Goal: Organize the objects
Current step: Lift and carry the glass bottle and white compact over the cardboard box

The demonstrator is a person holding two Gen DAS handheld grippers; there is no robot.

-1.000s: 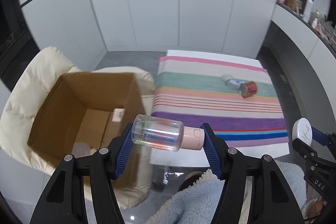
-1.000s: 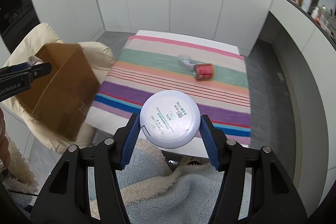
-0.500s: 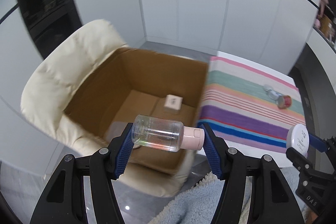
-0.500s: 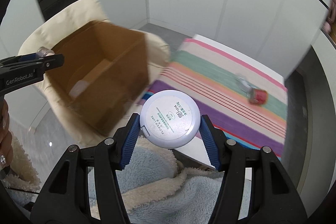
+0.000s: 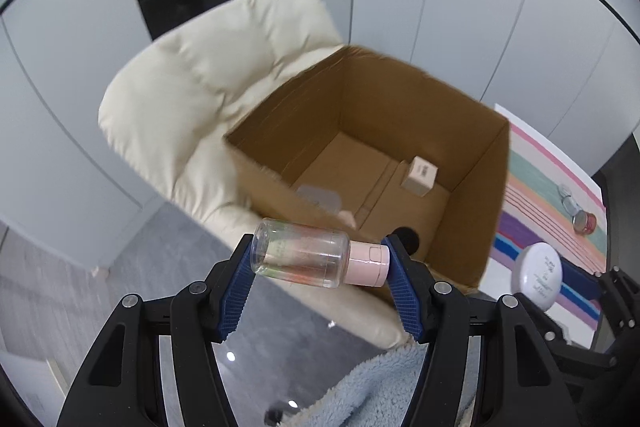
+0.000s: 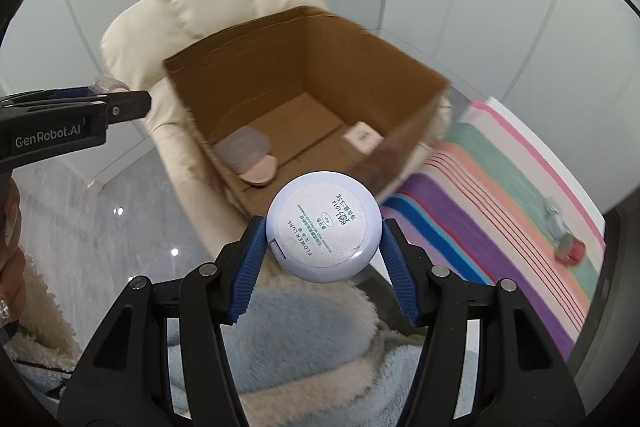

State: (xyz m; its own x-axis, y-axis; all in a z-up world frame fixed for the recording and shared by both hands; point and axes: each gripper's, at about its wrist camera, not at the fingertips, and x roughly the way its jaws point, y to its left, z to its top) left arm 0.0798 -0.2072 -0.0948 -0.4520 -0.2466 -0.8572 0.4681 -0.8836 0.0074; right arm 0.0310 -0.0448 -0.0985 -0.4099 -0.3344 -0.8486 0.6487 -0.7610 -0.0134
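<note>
My left gripper (image 5: 322,267) is shut on a clear bottle with a pink cap (image 5: 316,257), held sideways in front of the near rim of an open cardboard box (image 5: 472,211). My right gripper (image 6: 323,247) is shut on a round white compact (image 6: 323,225), also near the box (image 6: 408,95). The box sits on a cream chair (image 5: 192,107). Inside it lie a small white carton (image 5: 419,175) and a flat round item (image 6: 242,147). The compact (image 5: 538,275) and right gripper also show at the right edge of the left wrist view.
A striped cloth-covered table (image 6: 500,187) stands right of the box, with a small red-capped jar (image 6: 566,247) lying on it. White cabinet panels (image 5: 460,7) rise behind. A fluffy blue and cream garment (image 6: 300,339) lies below the grippers. A person's hand (image 6: 10,227) holds the left gripper.
Both grippers have swung left from the striped table toward the box, each keeping its item. The box now fills the middle of both views and the table has slid to the right edge.
</note>
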